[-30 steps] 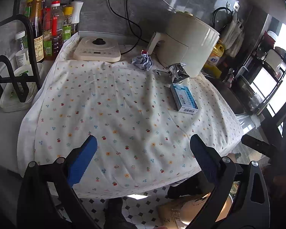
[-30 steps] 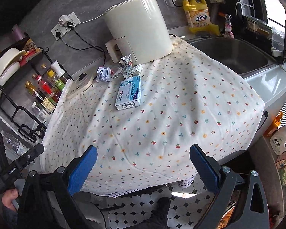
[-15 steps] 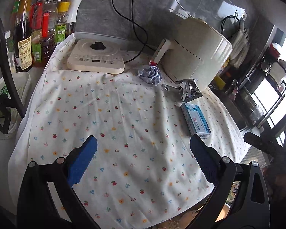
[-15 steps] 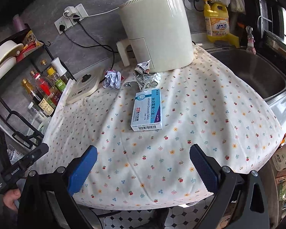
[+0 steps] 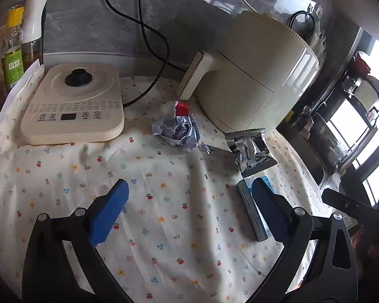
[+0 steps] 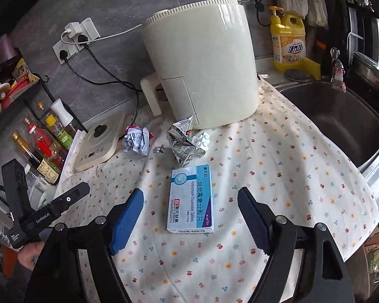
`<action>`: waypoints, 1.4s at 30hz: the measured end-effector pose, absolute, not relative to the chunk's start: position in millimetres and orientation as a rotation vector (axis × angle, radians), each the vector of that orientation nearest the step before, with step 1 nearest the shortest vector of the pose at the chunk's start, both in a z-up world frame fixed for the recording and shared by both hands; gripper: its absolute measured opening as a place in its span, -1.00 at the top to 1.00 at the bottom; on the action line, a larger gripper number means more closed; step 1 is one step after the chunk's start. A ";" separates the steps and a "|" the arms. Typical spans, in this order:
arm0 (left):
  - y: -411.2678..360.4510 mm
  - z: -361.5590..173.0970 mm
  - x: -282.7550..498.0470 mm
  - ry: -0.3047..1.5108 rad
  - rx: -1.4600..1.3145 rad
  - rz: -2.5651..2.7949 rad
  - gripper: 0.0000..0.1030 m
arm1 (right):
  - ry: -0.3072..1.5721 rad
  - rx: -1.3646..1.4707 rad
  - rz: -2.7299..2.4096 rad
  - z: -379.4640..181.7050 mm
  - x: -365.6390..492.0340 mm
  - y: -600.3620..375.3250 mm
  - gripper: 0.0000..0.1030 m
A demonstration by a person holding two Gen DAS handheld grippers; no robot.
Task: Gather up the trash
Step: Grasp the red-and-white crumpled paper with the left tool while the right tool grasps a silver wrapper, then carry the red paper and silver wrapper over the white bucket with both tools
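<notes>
On the flowered cloth (image 6: 278, 166) lies a blue and white tablet box (image 6: 191, 199), right in front of my right gripper (image 6: 190, 202). Its jaws are closing and stand on either side of the box without touching it. Behind the box sit a crumpled silver foil wrapper (image 6: 180, 142) and a crumpled paper ball (image 6: 137, 142). My left gripper (image 5: 189, 192) hovers open over the cloth, nothing between its fingers. The paper ball (image 5: 178, 131) lies ahead of it, the foil wrapper (image 5: 252, 151) to the right, and the tablet box (image 5: 251, 214) partly behind the right finger.
A cream air fryer (image 6: 202, 60) stands behind the trash, a flat cream appliance base (image 5: 73, 106) at the left. Sauce bottles (image 6: 43, 146) fill a rack at far left. A steel sink (image 6: 341, 123) and a yellow soap bottle (image 6: 289, 43) lie at the right.
Both grippers have moved forward over the cloth toward the trash. The right gripper's jaws have narrowed around the tablet box. The left gripper stays wide.
</notes>
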State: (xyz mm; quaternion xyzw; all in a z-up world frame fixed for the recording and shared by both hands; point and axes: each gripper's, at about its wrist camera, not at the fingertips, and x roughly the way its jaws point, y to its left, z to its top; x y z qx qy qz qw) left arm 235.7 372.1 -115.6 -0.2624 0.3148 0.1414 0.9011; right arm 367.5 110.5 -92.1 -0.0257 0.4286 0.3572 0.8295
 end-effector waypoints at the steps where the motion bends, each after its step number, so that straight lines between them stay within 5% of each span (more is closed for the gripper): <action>1: 375.3 -115.6 243.1 0.653 -0.539 0.283 -0.88 | 0.919 -0.054 0.752 -94.8 371.5 113.3 -0.41; 11: 416.3 -120.3 310.1 0.655 -0.522 0.254 -0.84 | 0.958 -0.087 0.730 -105.6 412.9 154.0 -0.19; 19: 437.7 -141.6 339.7 0.715 -0.538 0.267 -0.55 | 1.000 -0.105 0.749 -121.6 434.3 188.2 -0.15; 20: 438.9 -145.8 341.8 0.727 -0.543 0.269 -0.49 | 1.006 -0.104 0.752 -125.0 437.4 193.1 -0.15; 22: 439.8 -151.3 342.5 0.743 -0.554 0.275 0.02 | 1.018 -0.098 0.756 -133.9 444.1 202.2 -0.15; 24: 440.1 -150.6 336.4 0.733 -0.579 0.278 0.29 | 1.029 -0.104 0.758 -143.9 449.6 210.3 -0.06; 25: 438.4 -148.4 329.9 0.715 -0.585 0.277 0.62 | 1.042 -0.120 0.752 -149.2 451.1 214.0 0.26; 26: 436.4 -146.5 324.6 0.711 -0.588 0.271 0.71 | 1.056 -0.131 0.747 -152.6 451.4 215.7 0.59; 31: 422.2 -133.9 296.5 0.684 -0.581 0.283 0.74 | 1.034 -0.123 0.804 -140.0 433.3 209.4 0.80; 42: 367.9 -100.6 232.4 0.594 -0.572 0.321 0.75 | 0.949 -0.099 0.848 -106.0 394.8 172.7 0.83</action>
